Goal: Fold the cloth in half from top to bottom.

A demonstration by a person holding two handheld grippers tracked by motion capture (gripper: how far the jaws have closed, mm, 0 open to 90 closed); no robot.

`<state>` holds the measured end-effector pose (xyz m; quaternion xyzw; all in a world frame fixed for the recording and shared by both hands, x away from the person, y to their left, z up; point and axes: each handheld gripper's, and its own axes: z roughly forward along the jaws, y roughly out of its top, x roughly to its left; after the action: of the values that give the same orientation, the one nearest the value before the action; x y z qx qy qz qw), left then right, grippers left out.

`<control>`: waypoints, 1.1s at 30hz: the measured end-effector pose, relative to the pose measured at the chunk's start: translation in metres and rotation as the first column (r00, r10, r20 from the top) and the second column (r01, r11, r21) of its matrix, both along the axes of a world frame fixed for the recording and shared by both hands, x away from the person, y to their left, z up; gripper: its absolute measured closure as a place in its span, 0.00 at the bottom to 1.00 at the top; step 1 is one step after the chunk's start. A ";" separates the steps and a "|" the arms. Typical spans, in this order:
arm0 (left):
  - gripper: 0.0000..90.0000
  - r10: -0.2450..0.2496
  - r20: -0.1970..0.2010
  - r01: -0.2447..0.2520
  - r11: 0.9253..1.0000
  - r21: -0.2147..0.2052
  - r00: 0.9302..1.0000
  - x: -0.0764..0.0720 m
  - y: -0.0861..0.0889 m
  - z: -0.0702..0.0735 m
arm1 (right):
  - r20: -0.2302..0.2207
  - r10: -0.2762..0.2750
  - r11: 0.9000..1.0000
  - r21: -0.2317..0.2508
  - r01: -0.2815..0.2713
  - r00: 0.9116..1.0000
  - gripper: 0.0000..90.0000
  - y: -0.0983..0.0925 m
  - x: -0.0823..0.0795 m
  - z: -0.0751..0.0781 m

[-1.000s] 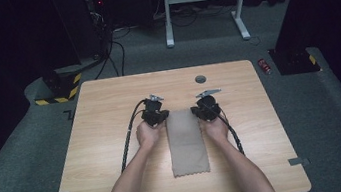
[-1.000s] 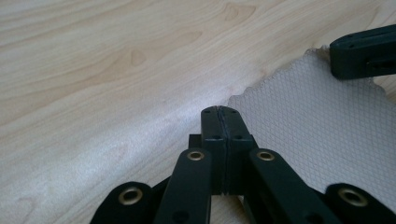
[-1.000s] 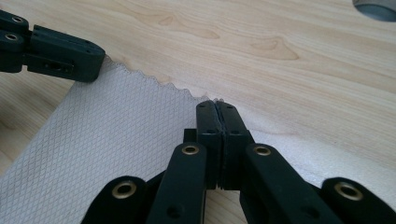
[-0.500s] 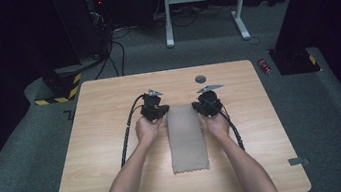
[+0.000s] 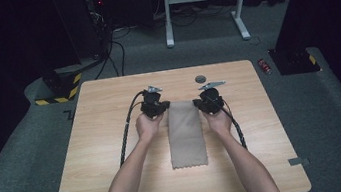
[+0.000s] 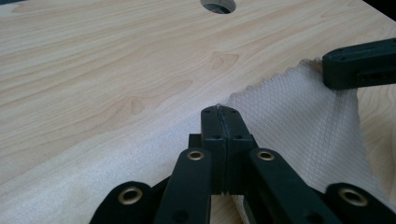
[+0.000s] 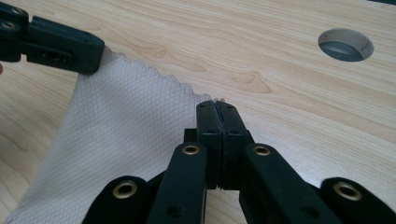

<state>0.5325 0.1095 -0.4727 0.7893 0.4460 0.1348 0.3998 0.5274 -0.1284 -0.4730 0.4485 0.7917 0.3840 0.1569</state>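
1. Two grippers: the left gripper [image 5: 156, 106] and right gripper [image 5: 208, 103] each pinch a far corner of the one cloth [image 5: 185, 133].
2. Since the earlier frames, the cloth's far edge has moved slightly farther up the table [image 5: 108, 99].
3. The cloth is beige, waffle-textured, zigzag-edged, long and narrow, and mid-table between the hands.

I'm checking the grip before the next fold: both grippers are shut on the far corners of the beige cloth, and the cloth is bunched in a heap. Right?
Not quite. The left gripper and right gripper do pinch the far corners, but the high view shows the beige cloth lying flat in a long strip, not heaped.
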 end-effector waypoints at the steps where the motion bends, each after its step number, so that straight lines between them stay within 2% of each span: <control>1: 0.99 -0.001 -0.004 0.001 1.000 0.000 1.000 -0.001 0.001 -0.002 | 0.007 0.008 1.000 -0.003 -0.008 1.000 0.99 0.001 -0.003 0.000; 5: 0.99 -0.010 -0.008 0.010 1.000 -0.004 1.000 -0.005 0.002 -0.004 | 0.008 0.017 1.000 -0.013 -0.017 1.000 0.99 0.002 -0.007 -0.001; 8: 0.99 -0.041 -0.005 0.041 0.999 0.021 0.999 -0.010 0.000 -0.004 | 0.010 0.032 0.999 -0.018 -0.032 0.999 0.99 0.000 -0.011 -0.004; 13: 0.99 -0.065 0.008 0.065 0.998 0.020 0.998 -0.016 0.000 -0.002 | 0.003 0.036 0.999 -0.007 -0.036 0.999 0.99 -0.002 -0.015 -0.008; 17: 0.99 -0.079 0.003 0.079 0.997 0.012 0.997 -0.022 0.000 -0.005 | 0.000 0.058 0.998 -0.012 -0.058 0.998 0.99 -0.003 -0.022 -0.010; 20: 0.99 -0.100 0.002 0.100 0.994 0.034 0.995 -0.029 -0.002 -0.008 | 0.004 0.068 0.998 -0.009 -0.068 0.998 0.99 -0.004 -0.026 -0.011; 25: 0.99 -0.114 0.005 0.114 0.993 0.027 0.993 -0.036 -0.001 -0.008 | 0.007 0.082 0.996 -0.016 -0.082 0.997 0.99 -0.005 -0.035 -0.014; 28: 0.99 -0.129 0.009 0.128 0.991 0.040 0.992 -0.040 0.000 -0.008 | 0.012 0.094 0.996 -0.012 -0.094 0.996 0.99 -0.006 -0.039 -0.014; 33: 0.99 -0.143 0.010 0.142 0.989 0.028 0.990 -0.050 0.001 -0.010 | 0.015 0.109 0.994 -0.013 -0.109 0.994 0.99 -0.007 -0.048 -0.015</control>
<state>0.4824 0.1102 -0.4829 0.8238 0.3842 0.1167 0.4001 0.4799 -0.1352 -0.4877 0.4007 0.8160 0.3908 0.1444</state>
